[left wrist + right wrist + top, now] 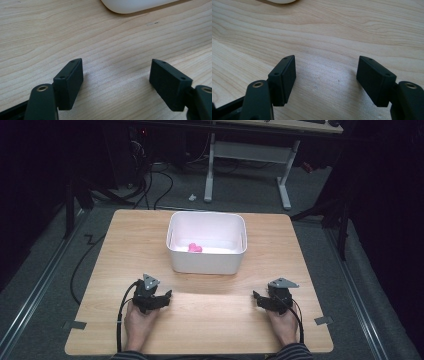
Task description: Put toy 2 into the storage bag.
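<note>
Both claws, left (167, 295) and right (255, 296), I keep released and empty, resting low on the table (225, 320) near me, since the pink piece (194, 248) lies inside the white tub (207, 262).

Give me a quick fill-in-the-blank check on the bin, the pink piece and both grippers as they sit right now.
1. The pink piece lies inside the white ____.
2. The bin stands on the wooden ____.
3. The left gripper has nothing between its jaws, which are ____.
4. The right gripper holds ____.

Missing words: bin; table; open; nothing
</note>
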Action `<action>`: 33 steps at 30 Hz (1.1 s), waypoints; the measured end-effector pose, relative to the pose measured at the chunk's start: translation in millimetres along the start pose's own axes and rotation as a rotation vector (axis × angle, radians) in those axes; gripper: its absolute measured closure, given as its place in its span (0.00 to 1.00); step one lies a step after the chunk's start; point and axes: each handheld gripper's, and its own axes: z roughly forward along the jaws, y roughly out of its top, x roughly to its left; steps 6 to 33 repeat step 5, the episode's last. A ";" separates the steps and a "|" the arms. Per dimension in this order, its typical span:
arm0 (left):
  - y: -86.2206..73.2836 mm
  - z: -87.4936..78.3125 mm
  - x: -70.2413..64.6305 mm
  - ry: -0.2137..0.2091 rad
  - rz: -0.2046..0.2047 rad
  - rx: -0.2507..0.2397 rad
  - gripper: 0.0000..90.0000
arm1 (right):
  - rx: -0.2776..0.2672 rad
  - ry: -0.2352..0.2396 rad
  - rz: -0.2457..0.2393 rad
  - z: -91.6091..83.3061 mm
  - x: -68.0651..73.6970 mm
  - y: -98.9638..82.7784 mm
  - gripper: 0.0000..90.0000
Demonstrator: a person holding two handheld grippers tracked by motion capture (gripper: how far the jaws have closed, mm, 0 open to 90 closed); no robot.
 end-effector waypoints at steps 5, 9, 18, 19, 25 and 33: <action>0.0 0.0 0.0 0.000 0.000 0.000 0.31 | 0.001 -0.004 0.002 0.1 -0.4 0.0 0.34; 0.0 0.0 0.0 0.000 0.000 0.000 0.31 | 0.001 -0.004 0.002 0.1 -0.4 0.0 0.34; 0.0 0.0 0.0 0.000 0.000 0.000 0.31 | 0.001 -0.004 0.002 0.1 -0.4 0.0 0.34; 0.0 0.0 0.0 0.000 0.000 0.000 0.31 | 0.001 -0.004 0.002 0.1 -0.4 0.0 0.34; 0.0 0.0 0.0 0.000 0.000 0.000 0.31 | 0.001 -0.004 0.002 0.1 -0.4 0.0 0.34; 0.0 0.0 0.0 0.000 0.000 0.000 0.31 | 0.001 -0.004 0.002 0.1 -0.4 0.0 0.34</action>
